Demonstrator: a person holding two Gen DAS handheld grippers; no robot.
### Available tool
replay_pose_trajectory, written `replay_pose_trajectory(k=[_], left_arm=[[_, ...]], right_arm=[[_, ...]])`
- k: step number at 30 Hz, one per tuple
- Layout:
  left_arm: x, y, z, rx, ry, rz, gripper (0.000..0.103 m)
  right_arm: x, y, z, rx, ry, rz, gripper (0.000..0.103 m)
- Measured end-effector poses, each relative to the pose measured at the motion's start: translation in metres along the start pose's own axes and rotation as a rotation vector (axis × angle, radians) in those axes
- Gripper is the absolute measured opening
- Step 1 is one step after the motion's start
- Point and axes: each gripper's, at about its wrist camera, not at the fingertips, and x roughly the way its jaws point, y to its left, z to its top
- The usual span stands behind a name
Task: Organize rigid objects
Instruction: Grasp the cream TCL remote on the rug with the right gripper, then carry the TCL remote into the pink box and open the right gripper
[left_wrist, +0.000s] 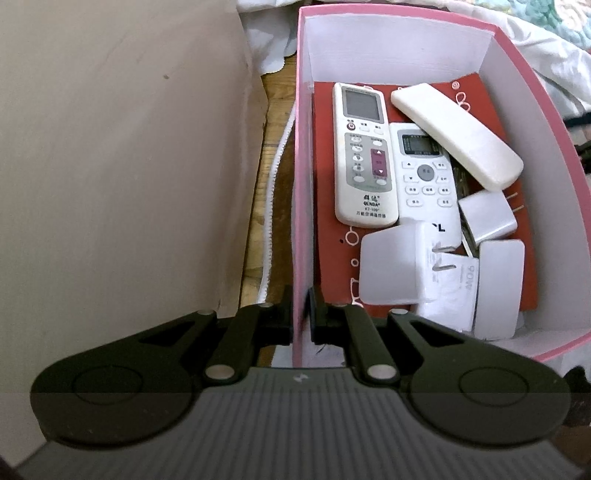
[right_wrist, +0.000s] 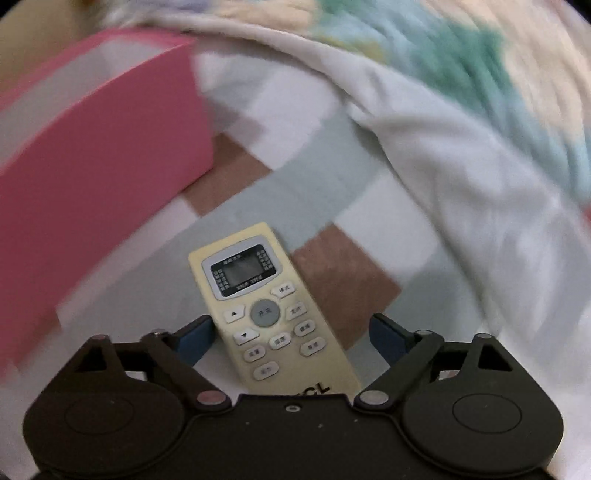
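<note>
The right wrist view is smeared by blur, so the quilt's folds and the pink box's outer wall read only as soft patches of colour. A yellowed remote lies face up on the checked bedcover, its lower end cut off behind the right gripper, whose blue-padded jaws stand wide apart on either side of it without touching. In the left wrist view the left gripper is clamped on the thin pink near-left wall of the box, one black finger outside, one inside. Within, on a red printed floor, lie a white QUNDA remote, a smaller white remote partly covered by a face-down remote, and smooth white chargers heaped at the near right corner, their shapes overlapping.
</note>
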Motion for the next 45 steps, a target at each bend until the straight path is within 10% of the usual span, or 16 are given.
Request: replay_pose_trajectory(k=[3, 17, 31, 36, 45], left_arm=[[-0.001, 0.001, 0.000, -0.007, -0.006, -0.004, 0.008], [-0.003, -0.002, 0.000, -0.015, -0.004, 0.023, 0.008], [-0.005, -0.003, 0.000, -0.016, -0.013, 0.028, 0.008], [-0.006, -0.005, -0.002, -0.011, -0.020, 0.042, 0.009], [-0.006, -0.006, -0.002, -0.006, -0.038, 0.050, 0.009]], right_arm=[[-0.010, 0.003, -0.008, 0.080, -0.030, -0.013, 0.067], [-0.013, 0.026, -0.018, 0.115, -0.071, -0.064, 0.064], [-0.131, 0.091, 0.004, 0.172, -0.417, 0.197, 0.064], [-0.121, 0.144, 0.036, 0.083, -0.366, 0.331, 0.064], [-0.050, 0.183, 0.074, 0.144, -0.211, 0.300, 0.064]])
